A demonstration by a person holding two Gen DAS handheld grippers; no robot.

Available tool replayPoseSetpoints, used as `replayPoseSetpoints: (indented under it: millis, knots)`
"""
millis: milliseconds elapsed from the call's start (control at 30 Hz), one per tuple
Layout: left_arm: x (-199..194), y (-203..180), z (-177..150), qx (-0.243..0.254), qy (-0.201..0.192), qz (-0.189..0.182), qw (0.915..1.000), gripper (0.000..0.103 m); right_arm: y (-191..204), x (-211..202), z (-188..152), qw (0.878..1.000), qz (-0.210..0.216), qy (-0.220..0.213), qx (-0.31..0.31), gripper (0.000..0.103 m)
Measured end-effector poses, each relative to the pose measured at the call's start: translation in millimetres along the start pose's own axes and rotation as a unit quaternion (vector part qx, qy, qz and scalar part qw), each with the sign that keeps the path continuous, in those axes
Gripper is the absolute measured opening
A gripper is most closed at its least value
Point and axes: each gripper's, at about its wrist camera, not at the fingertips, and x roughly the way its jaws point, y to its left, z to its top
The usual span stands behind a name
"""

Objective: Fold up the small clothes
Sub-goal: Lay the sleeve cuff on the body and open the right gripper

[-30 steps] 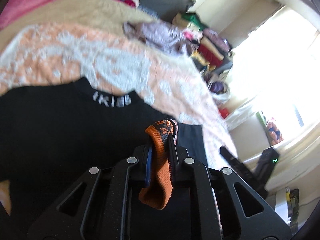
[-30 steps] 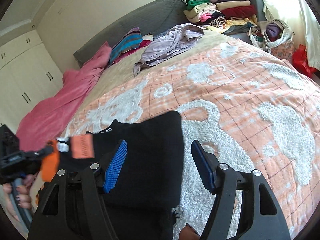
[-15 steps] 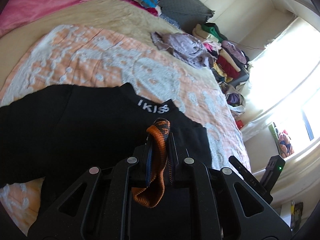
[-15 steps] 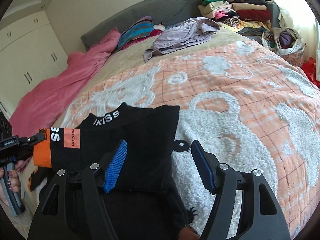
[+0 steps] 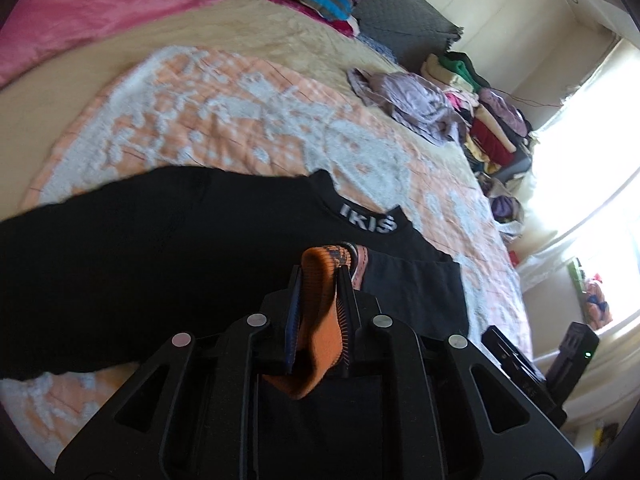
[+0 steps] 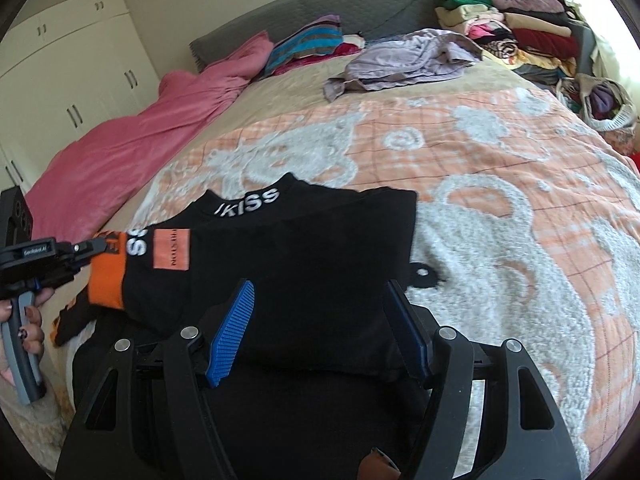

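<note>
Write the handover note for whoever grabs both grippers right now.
Left gripper: shut on the orange cuff of the black top's sleeve, holding it over the garment's left side.
Right gripper: open, empty, hovering over the black top.
The top lies on the orange-and-white blanket, collar away from you; its right side is already folded in over the body.
Left to do: lay the held sleeve across the body, release it, then fold the body up and set it aside.

Matt black cloth shirt [image 6: 320, 264] with ribbed orange cuff [image 5: 320, 304] lies on a fuzzy, tufted bedspread [image 6: 500, 184].
</note>
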Motion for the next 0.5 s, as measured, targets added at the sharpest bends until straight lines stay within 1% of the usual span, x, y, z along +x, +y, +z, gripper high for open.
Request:
replayPoseSetpoints:
  millis: [133,233,367,433,500]
  knots:
    - [-4.9,-2.4,0.3,0.013,-0.007,0.013,0.9998,0.009,6.9,3.4,-1.4,1.000,0.005,0.004,-0.008,0.065]
    - [-0.2,-8.0,-2.6,0.029,-0.002,0.023,0.9993,0.009,10.5,4.5,-2.0,1.000,0.006,0.006,-0.012,0.065]
    - [17.6,-17.1,-12.7,0.055,0.024,0.036,0.9976,0.009,16.1,5.9,-3.0,1.000,0.010,0.009,-0.019,0.065]
    - [28.0,-20.6,-20.8,0.072,0.038,0.047,0.9955,0.009,17.2,7.4,-3.7,1.000,0.009,0.013,-0.020,0.065]
    - [38.1,-19.1,-28.6,0.078,0.056,0.058,0.9937,0.009,17.0,8.7,-4.2,1.000,0.011,0.017,-0.019,0.065]
